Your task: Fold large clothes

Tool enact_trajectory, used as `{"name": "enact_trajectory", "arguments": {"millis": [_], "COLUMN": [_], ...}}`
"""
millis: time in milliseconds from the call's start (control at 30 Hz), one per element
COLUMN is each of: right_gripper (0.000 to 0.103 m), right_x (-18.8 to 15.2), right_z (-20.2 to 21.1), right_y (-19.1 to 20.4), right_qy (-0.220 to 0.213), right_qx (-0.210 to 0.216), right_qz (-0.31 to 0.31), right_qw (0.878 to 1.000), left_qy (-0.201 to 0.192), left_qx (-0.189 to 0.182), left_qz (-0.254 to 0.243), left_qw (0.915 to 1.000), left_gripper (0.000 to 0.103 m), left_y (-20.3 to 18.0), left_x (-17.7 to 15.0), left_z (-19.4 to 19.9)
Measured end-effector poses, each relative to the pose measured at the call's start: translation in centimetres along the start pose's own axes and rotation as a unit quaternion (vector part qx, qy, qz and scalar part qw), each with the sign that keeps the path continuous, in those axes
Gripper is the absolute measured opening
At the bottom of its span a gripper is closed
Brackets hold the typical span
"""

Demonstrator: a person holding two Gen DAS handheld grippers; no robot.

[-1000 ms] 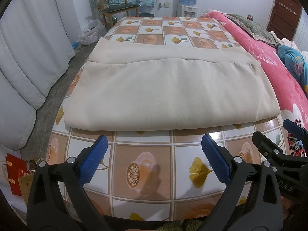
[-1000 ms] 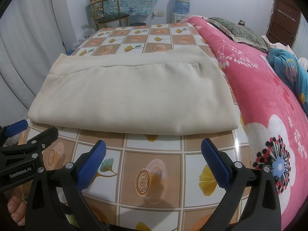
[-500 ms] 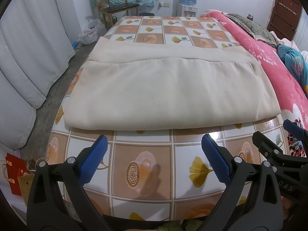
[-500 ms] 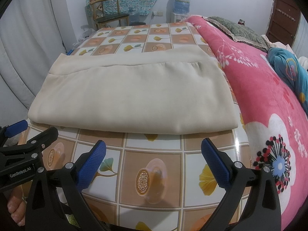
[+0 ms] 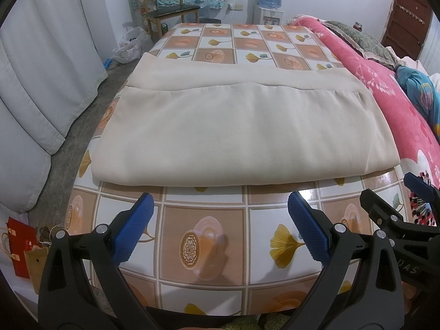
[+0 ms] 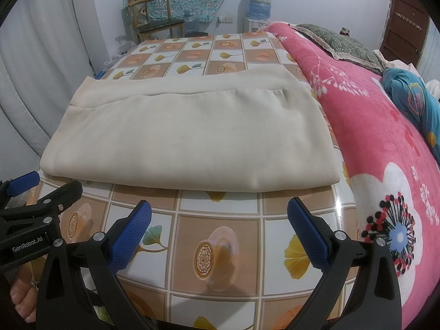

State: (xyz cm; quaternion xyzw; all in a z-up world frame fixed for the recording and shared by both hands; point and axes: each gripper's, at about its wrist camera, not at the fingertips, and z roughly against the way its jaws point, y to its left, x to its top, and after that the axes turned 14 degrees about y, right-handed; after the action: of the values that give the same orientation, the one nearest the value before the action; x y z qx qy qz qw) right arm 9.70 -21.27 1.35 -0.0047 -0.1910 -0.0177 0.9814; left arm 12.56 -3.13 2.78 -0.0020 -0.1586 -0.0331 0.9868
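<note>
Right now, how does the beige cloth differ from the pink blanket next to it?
The beige cloth is plain; the pink blanket carries white flower prints. The beige cloth lies folded flat in layers on the checked tablecloth; the pink blanket spreads over the bed alongside. Both are untouched: neither gripper's fingers hold anything.

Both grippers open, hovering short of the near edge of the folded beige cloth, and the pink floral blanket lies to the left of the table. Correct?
Not quite: the pink floral blanket lies to the right of the table, as the right wrist view shows. The rest holds: left gripper and right gripper are open, short of the near edge of the folded beige cloth.
</note>
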Motion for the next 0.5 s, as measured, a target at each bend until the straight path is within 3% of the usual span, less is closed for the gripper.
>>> {"name": "enact_trajectory", "arguments": {"millis": [500], "right_gripper": [0.096], "right_x": [-0.01], "right_z": [0.07], "right_y": [-0.02], "right_qy": [-0.001], "right_qx": [-0.002], "right_qz": [0.001], "right_qw": [1.000], "left_qy": [-0.002], "left_qx": [-0.010], "left_qz": [0.004], "left_qw": [0.9999], "left_gripper": [0.094], "left_y": [0.24], "left_x": [0.23], "left_z": [0.17]}}
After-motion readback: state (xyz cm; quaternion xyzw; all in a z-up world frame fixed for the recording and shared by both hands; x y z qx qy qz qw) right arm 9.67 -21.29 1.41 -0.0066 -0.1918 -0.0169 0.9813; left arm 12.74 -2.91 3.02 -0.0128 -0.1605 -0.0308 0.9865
